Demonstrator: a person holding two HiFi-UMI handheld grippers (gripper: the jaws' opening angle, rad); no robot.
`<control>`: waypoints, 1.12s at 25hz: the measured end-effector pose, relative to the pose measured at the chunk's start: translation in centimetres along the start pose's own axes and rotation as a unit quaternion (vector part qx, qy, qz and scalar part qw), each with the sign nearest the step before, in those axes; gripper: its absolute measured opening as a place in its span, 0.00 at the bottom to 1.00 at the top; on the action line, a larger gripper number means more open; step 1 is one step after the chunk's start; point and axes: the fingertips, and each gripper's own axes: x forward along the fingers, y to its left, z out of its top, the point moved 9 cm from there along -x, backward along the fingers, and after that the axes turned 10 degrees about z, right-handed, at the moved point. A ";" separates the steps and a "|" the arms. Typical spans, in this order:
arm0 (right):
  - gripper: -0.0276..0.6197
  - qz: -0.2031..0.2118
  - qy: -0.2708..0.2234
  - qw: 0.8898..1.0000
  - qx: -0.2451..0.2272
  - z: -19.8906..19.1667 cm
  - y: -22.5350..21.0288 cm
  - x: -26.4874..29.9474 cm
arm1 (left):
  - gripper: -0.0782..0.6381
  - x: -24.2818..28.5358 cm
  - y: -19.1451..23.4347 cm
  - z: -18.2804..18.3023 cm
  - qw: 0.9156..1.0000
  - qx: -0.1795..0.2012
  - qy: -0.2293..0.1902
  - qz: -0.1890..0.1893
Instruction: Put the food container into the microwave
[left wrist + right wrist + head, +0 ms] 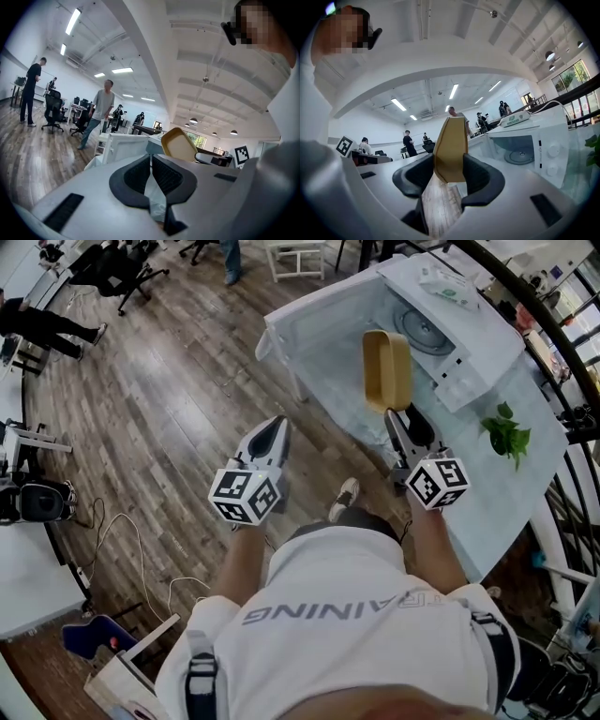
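My right gripper (pixel 399 414) is shut on the lower edge of a yellow food container (pixel 386 369), which stands on edge above the table. In the right gripper view the container (pixel 451 149) rises between the two jaws, with my right gripper (pixel 447 163) closed on it. The white microwave (pixel 461 326) lies just beyond, its cavity showing and its glass turntable (pixel 427 329) bare; its door (pixel 317 341) is swung to the left. The microwave's cavity (pixel 524 152) appears to the right of the container. My left gripper (pixel 278 426) hangs over the floor left of the table, shut and empty (pixel 151 158).
A pale cloth covers the table (pixel 511 493), and a green leafy sprig (pixel 506 435) lies on it at the right. A dark railing (pixel 553 343) curves behind the table. Several people and office chairs (pixel 122 273) are far off across the wooden floor.
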 end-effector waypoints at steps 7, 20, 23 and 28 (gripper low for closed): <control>0.37 -0.015 -0.011 1.000 -0.001 2.3 -5.5 2.5 | 0.17 7.6 -1.1 2.6 1.000 0.015 0.002 -0.021; 0.37 -0.031 0.009 0.999 0.018 2.5 -13.8 2.9 | 0.17 19.3 -5.5 3.1 0.997 0.027 0.023 -0.070; 0.37 -0.027 0.020 0.999 0.033 1.8 -14.2 3.7 | 0.17 20.4 -5.6 3.4 0.996 0.031 0.026 -0.079; 0.37 -0.041 0.023 0.997 0.069 0.1 -14.9 5.4 | 0.17 22.1 -4.8 3.8 0.994 0.034 0.037 -0.098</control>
